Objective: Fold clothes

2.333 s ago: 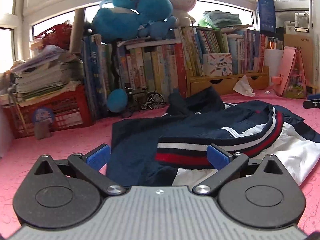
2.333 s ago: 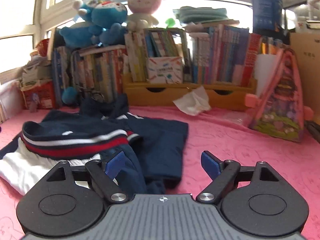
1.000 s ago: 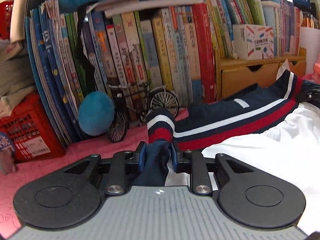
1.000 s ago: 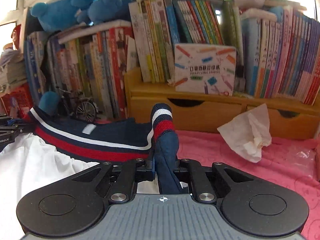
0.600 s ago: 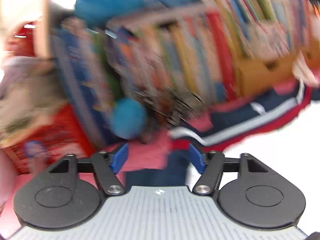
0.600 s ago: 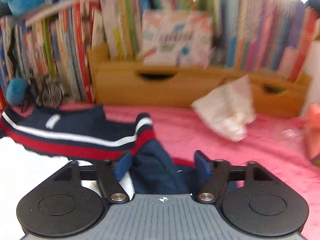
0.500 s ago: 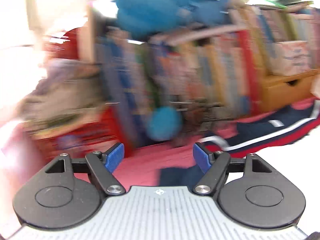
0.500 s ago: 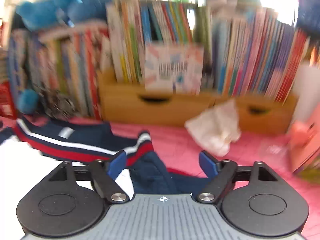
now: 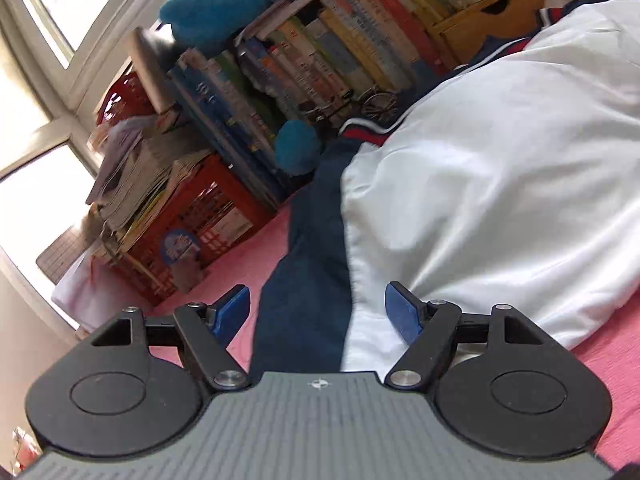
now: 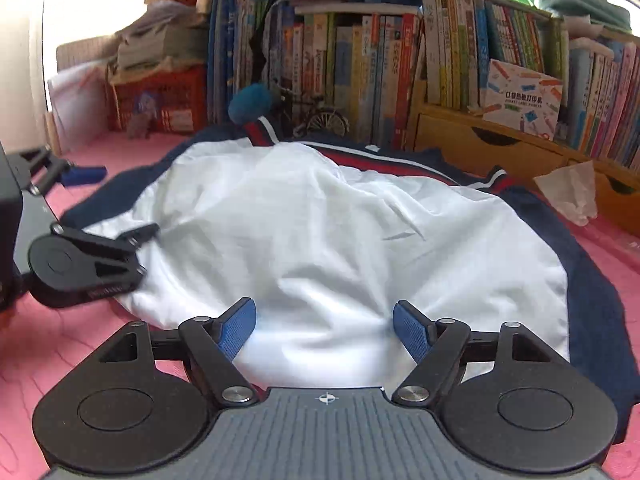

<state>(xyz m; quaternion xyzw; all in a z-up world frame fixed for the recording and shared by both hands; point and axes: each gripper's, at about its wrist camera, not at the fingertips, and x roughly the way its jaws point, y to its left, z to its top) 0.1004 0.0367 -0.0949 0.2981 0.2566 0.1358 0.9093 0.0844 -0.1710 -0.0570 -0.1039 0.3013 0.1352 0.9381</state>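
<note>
A navy jacket (image 10: 344,232) with a red and white striped hem lies on the pink mat, its white lining facing up. My right gripper (image 10: 324,326) hovers over the near edge of the lining; its jaws are closing, but the pads stand apart from the cloth. My left gripper (image 9: 318,312) is open and tilted over the jacket's left side, where a navy strip (image 9: 312,280) runs between its fingers without touching them. In the right wrist view the left gripper (image 10: 112,204) shows at the left edge of the jacket.
A row of books (image 10: 360,72) and a wooden drawer unit (image 10: 492,148) line the back. A red crate (image 9: 200,220) with stacked papers stands at the left. A blue ball (image 10: 250,102), a small model bicycle (image 10: 320,120) and a crumpled tissue (image 10: 572,192) lie near the jacket's far edge.
Both grippers were shut on the jacket's striped hem near the books. They let go, opened and pulled back to the near side. The hem now lies at the far edge, lining up.
</note>
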